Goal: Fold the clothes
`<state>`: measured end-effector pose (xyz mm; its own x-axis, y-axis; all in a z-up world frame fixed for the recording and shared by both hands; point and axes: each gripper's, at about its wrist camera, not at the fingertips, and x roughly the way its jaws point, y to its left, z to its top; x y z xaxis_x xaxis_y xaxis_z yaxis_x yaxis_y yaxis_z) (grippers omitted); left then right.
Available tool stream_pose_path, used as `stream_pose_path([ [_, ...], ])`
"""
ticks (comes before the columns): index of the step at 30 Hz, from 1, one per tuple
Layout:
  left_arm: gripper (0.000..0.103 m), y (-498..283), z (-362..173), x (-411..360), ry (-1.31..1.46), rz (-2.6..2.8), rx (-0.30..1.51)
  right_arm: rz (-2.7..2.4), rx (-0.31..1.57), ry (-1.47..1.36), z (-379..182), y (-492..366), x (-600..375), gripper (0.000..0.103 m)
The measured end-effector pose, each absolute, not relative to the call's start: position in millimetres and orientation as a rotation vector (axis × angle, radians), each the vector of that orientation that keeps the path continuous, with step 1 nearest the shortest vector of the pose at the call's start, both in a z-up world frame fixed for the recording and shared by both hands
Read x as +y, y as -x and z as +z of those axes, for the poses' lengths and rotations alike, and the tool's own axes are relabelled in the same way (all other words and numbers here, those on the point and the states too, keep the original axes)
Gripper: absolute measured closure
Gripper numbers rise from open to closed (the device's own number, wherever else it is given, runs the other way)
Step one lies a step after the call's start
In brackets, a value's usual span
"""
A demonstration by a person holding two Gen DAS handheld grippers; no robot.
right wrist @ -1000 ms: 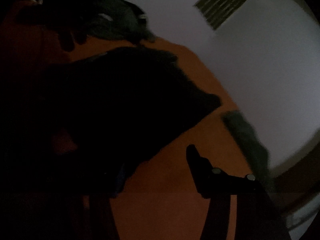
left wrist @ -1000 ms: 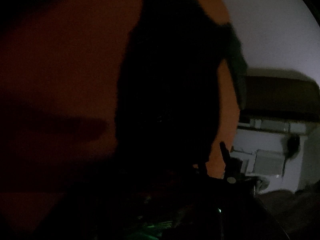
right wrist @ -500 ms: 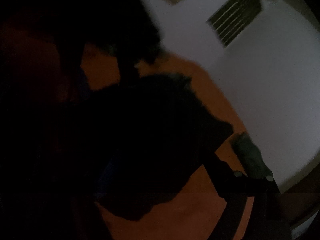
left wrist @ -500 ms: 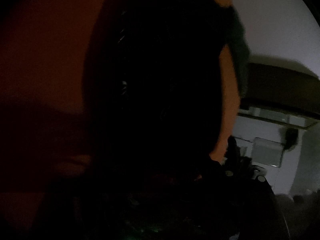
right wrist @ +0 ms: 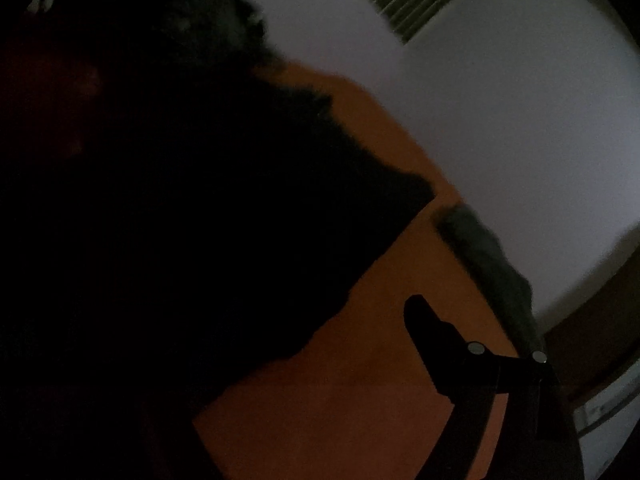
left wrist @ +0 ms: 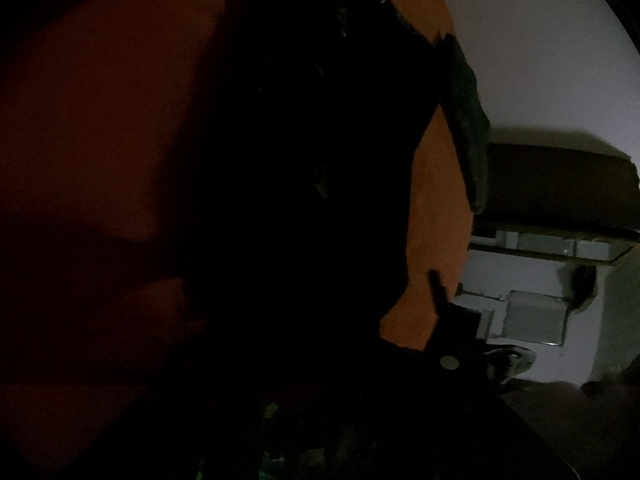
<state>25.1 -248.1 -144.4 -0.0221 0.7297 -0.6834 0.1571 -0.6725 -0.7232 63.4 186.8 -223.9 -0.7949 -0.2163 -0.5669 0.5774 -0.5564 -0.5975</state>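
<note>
- Since before, the dark garment (right wrist: 192, 208) spreads wider across the orange surface (right wrist: 360, 380).
- Left hand-held gripper (left wrist: 400, 304) is closing; whether cloth sits between, cannot tell.
- Right hand-held gripper (right wrist: 304, 352) gapes wide beside the garment's corner; next comes pinching an edge.

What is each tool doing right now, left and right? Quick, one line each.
Left tool: closing; too dark to tell whether the black cloth is between its jaws.
Right tool: open; visible finger bare over the table.
</note>
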Motion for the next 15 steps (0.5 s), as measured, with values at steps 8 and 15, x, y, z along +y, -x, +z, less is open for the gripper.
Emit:
stream_pose_path([
  [8,0.055,-30.1,-165.4,-248.7,1.858,1.561,-1.001,-2.346,1.033,-0.452,-214.0,-79.7,201.9,0.017],
  [15,0.072,-18.2,-163.2,-203.5,1.852,1.609,-0.883,-2.223,1.06,-0.397,-204.5,-77.8,187.1,0.091],
])
